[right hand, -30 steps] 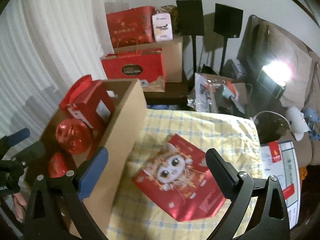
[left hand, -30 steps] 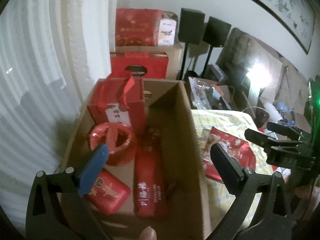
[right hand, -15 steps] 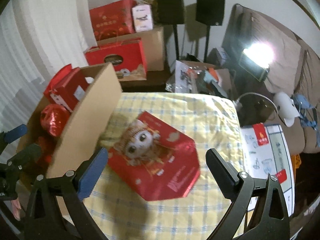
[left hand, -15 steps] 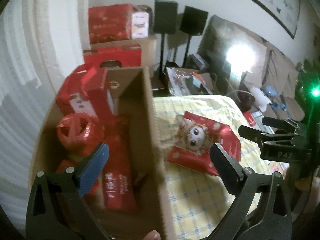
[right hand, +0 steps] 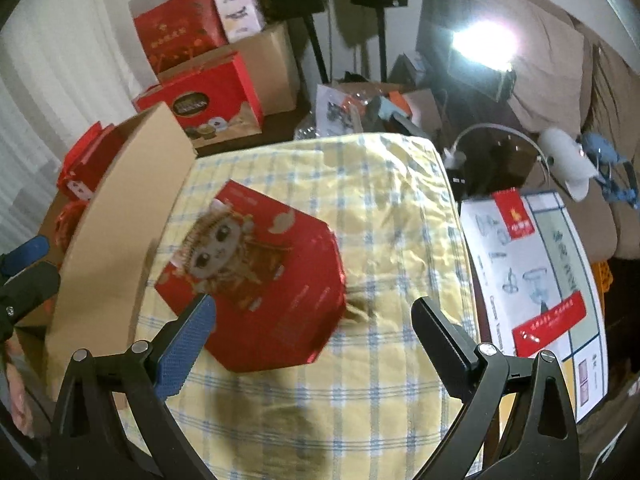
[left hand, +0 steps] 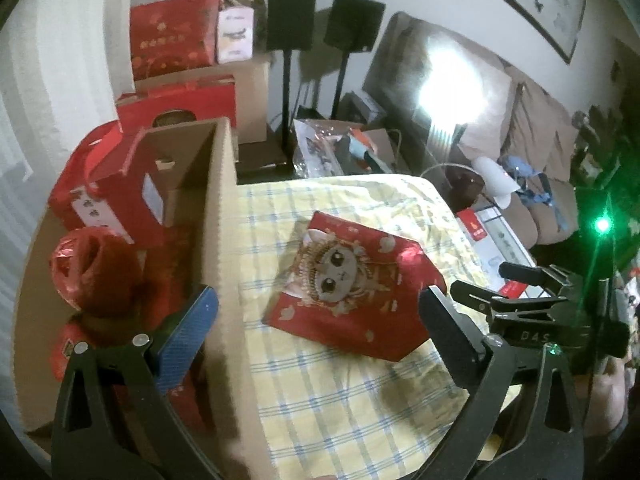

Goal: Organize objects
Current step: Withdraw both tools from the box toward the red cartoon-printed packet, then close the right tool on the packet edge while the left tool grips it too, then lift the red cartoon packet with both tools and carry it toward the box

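A red octagonal gift box with a cartoon face (left hand: 352, 288) (right hand: 256, 280) lies flat on the yellow checked cloth (left hand: 344, 400) (right hand: 384, 392). To its left stands an open cardboard box (left hand: 218, 216) (right hand: 116, 216) that holds a red handled carton (left hand: 108, 196), a red foil ball (left hand: 94, 268) and other red packets. My left gripper (left hand: 318, 330) is open and empty, straddling the cardboard box's right wall. My right gripper (right hand: 312, 334) is open and empty, just in front of the gift box; it also shows in the left wrist view (left hand: 516, 292).
Stacked red gift boxes (right hand: 208, 92) and brown cartons stand behind the table, with two black speakers on stands (left hand: 292, 16). A white printed box (right hand: 532, 280) lies to the right of the table. A bright lamp (right hand: 480, 40) glares at the back right, by a sofa.
Both grippers have swung to the right, away from the cardboard box's inside and toward the gift box on the cloth. The right gripper has come closer to the gift box. Both stay open.
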{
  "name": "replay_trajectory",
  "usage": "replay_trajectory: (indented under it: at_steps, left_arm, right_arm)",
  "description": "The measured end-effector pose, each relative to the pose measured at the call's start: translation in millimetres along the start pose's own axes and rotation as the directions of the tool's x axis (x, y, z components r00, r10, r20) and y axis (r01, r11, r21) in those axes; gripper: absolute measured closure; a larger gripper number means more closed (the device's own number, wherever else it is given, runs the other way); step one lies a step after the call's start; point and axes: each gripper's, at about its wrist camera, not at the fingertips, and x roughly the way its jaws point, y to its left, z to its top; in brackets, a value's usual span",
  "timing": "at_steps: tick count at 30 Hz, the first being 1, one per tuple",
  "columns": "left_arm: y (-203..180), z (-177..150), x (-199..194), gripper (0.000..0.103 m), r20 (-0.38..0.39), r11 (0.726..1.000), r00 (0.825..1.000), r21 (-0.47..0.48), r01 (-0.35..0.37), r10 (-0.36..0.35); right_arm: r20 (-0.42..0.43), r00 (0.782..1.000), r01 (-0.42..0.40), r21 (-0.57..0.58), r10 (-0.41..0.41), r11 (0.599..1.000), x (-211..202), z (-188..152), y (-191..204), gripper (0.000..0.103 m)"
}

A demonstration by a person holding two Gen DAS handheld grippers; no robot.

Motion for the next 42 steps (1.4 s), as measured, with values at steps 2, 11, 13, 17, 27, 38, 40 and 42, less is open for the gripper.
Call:
replay_trajectory:
  at_steps: [2,11,13,17,27,38,40,42]
  left_arm:
    - [-3.4,2.0,5.0,0.008,-0.006,1.0,1.0,0.006,0.003,-0.003]
    - [-20.3,7.6,28.5,0.008,-0.04,0.999,0.998,-0.016,0.047,-0.047]
    - [-25.7,8.7,33.7,0.008,-0.048,0.999,0.998,-0.009,0.046,-0.046]
    - [-32.0,10.8,42.5,0.008,-0.064,0.999,0.997,-0.003,0.053,-0.053]
    - [-32.0,11.6,58.2,0.008,-0.095,0.998,0.994,-0.003,0.057,-0.057]
    - [-31.4,8.8,73.5,0.008,-0.146,0.996,0.986,-0.031,0.082,-0.085]
    - [-34.7,8.2,75.5,0.008,-0.155,0.996,0.984,-0.032,0.088,-0.092]
    - [-37.8,7.2,77.4,0.008,-0.165,0.995,0.981,-0.033,0.097,-0.101]
  right_arm:
    - [-0.006,1.0,-0.014,0.015,0.014,1.0,4.7,-2.3,-7.6,0.004]
    - [-0.037,0.993,-0.109,0.08,0.112,0.991,28.6,-10.0,-29.6,0.016]
    - [-0.045,0.988,-0.142,0.11,0.148,0.984,35.3,-12.7,-33.8,0.024]
    - [-0.06,0.976,-0.197,0.17,0.209,0.966,48.8,-17.6,-38.2,0.036]
    - [-0.059,0.945,-0.3,0.244,0.323,0.922,67.5,-20.4,-39.0,0.075]
    - [0.012,0.946,-0.317,0.243,0.324,0.917,36.3,-13.2,-53.3,0.092]
    - [0.018,0.956,-0.289,0.228,0.293,0.93,27.4,-12.6,-59.1,0.092]
    - [0.021,0.965,-0.261,0.218,0.263,0.94,21.9,-13.0,-65.4,0.092]
